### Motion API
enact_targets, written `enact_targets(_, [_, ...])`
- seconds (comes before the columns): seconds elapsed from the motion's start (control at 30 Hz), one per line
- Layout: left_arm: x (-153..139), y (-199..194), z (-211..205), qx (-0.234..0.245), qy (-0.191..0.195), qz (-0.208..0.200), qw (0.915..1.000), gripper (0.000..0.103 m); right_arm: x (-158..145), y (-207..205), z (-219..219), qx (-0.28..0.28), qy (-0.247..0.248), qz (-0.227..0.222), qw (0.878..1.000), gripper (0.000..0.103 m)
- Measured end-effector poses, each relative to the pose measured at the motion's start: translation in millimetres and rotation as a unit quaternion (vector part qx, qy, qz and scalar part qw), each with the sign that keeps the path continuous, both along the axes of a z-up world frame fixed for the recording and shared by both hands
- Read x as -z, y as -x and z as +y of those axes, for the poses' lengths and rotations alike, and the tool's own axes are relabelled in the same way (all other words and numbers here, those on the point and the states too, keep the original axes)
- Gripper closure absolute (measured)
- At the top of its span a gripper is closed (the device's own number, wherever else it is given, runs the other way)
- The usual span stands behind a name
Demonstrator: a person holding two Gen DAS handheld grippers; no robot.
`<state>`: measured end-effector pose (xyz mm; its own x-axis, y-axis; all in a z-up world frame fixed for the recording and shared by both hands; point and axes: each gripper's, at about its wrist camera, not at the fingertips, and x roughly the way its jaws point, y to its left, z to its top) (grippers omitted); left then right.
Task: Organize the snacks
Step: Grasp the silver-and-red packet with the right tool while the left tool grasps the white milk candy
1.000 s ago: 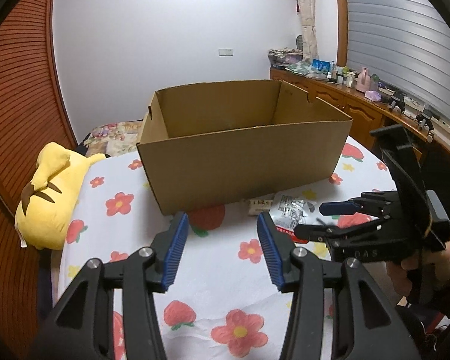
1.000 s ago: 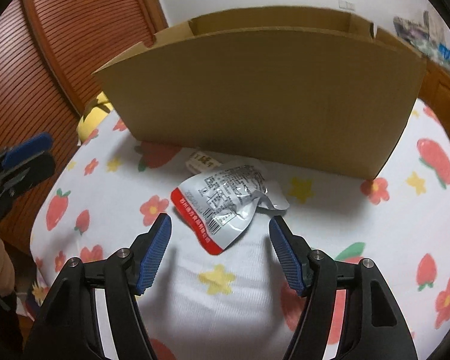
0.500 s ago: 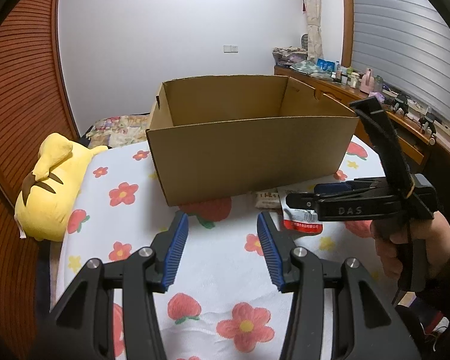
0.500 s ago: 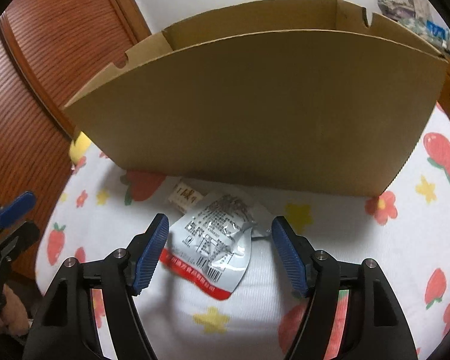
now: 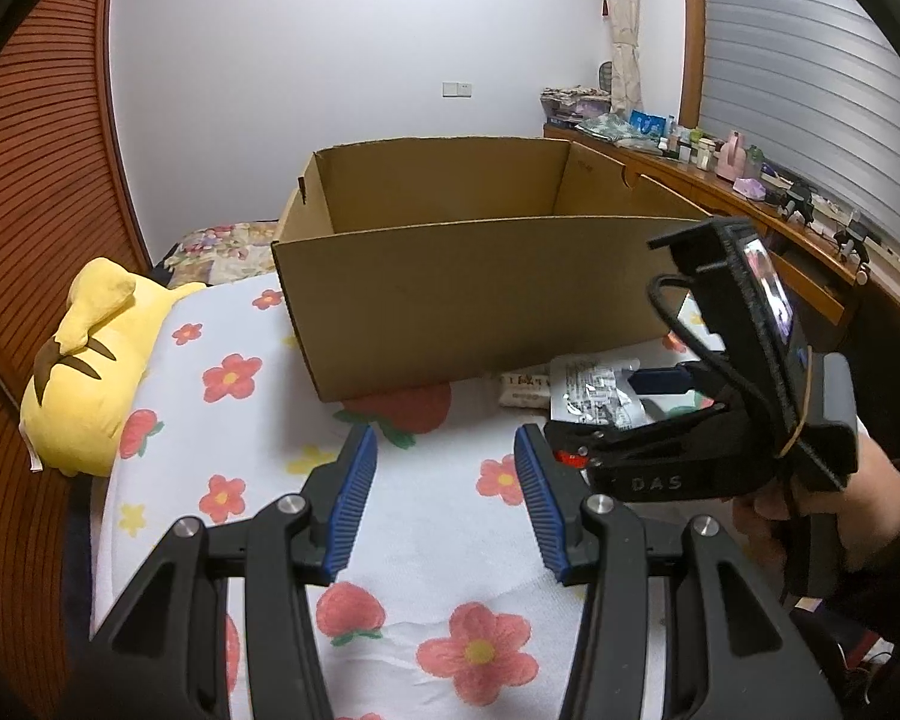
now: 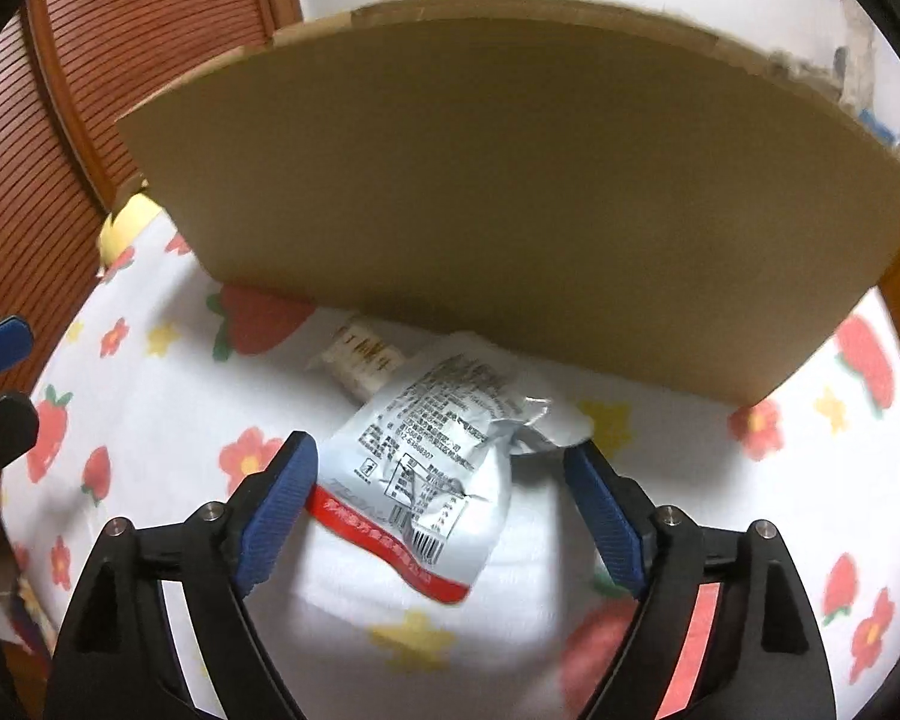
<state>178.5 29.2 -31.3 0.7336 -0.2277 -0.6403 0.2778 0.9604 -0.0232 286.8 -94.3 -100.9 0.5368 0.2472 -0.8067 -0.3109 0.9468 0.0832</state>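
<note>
Pouch (image 6: 432, 480) lies between spread right tongs (image 6: 444, 498) | box (image 6: 510, 192) behind

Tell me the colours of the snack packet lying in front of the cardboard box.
The snack packet is silver with black print and a red band along its bottom edge, clearest in the right wrist view.

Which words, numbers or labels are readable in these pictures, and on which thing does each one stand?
"DAS": on the side of the right gripper, left wrist view.
Silver pouch: dense black print, a boxed "1", a barcode and white characters on its red band; all too blurred to read.
Small beige packet: brown characters, unreadable.
Box: no print visible.
</note>
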Motion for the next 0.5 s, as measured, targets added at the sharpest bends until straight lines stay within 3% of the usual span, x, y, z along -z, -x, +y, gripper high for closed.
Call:
enact_targets(0.17, [0, -1, 1, 0.000, -0.001, 0.000, 1.0000, 0.055, 1, 0, 4, 0.003, 0.005, -0.012, 1.000, 0.020])
enact_targets(0.2, [0, -2, 1, 0.000, 0.001, 0.000, 1.0000, 0.055, 1, 1, 3, 0.004, 0.010, -0.014, 1.000, 0.023])
enact_targets(0.27, [2, -4, 1, 0.001, 0.004, 0.003, 1.0000, 0.055, 0, 4, 2, 0.005, 0.028, -0.020, 0.999, 0.045])
enact_targets(0.33, [5, -6, -1, 0.003, 0.007, 0.008, 0.9999, 0.055, -1, 7, -5, 0.002, 0.029, -0.021, 0.999, 0.057])
enact_targets(0.5, [14, -18, -15, 0.014, 0.014, 0.021, 0.9996, 0.054, -7, 16, -21, -0.012, 0.013, -0.021, 1.000, 0.068])
